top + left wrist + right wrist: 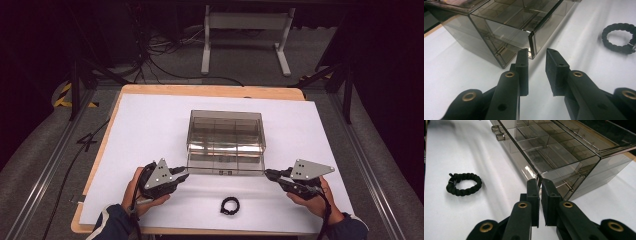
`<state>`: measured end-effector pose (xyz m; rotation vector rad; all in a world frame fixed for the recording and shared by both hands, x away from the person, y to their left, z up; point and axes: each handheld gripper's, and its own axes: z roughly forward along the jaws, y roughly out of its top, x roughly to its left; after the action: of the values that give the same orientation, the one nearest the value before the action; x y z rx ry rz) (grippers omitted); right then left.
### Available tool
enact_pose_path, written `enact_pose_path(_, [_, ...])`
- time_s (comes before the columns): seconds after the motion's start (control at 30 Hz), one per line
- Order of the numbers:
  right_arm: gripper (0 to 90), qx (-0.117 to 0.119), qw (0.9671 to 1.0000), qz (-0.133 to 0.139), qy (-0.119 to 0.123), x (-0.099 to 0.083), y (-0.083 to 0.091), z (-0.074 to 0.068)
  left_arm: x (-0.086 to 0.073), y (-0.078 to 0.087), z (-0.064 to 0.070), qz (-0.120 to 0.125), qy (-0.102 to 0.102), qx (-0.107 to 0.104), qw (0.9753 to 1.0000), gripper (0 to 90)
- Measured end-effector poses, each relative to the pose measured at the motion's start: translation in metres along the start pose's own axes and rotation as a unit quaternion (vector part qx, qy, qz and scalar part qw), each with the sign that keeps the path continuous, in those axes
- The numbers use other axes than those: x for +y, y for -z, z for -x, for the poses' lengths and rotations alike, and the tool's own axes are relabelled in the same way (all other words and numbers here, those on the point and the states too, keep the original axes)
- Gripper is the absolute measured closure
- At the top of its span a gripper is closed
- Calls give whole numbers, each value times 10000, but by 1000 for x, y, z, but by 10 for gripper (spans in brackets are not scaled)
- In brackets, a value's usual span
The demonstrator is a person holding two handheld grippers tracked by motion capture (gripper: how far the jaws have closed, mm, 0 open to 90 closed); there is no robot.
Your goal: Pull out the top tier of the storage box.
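The left claw (537, 60) is hovering at the near left corner of the smoky clear drawer box (226, 135), its jaws standing apart with a plain gap between them and nothing in it. In the left gripper view the corner edge of the pulled-out drawer (524, 22) is sitting just beyond the claw's tips, in line with the gap but not yet between the pads. The right claw (540, 185) is sitting at the opposite near corner, its jaws drawn nearly together; in the right gripper view the thin front wall of the drawer is running into the narrow slit between them, though whether the pads are actually pressing on it cannot be told. The drawer box is resting near the middle of the white sheet (150, 130) covering the table (210, 91), with the drawer's front edge spanning the space between the two claws. A black braided bracelet (230, 205) is lying flat on the sheet in front of the drawer, between the person's hands and well apart from both claws.
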<state>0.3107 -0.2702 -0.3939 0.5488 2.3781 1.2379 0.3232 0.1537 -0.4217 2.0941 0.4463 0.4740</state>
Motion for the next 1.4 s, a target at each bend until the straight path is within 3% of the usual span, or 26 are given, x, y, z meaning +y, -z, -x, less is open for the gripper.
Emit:
enact_pose_path(0.43, [809,-68,9999,80,-39,1,5,0,-3,7,0,-1,9,60,10000,713])
enact_pose_path(0.9, [780,-121,9995,148,-263,-13,22,-4,-31,25,3,-150,255,85,9995,627])
enact_pose_path(1.2, [774,-5,9993,173,-322,-22,23,-12,-47,32,5,-253,379,119,9989,549])
enact_pose_path(1.3, [766,111,9995,125,-261,-23,19,-19,-52,35,6,-222,535,139,9982,515])
enact_pose_path(1.4, [762,171,9995,129,-245,-22,16,-22,-54,35,7,-263,497,169,9983,496])
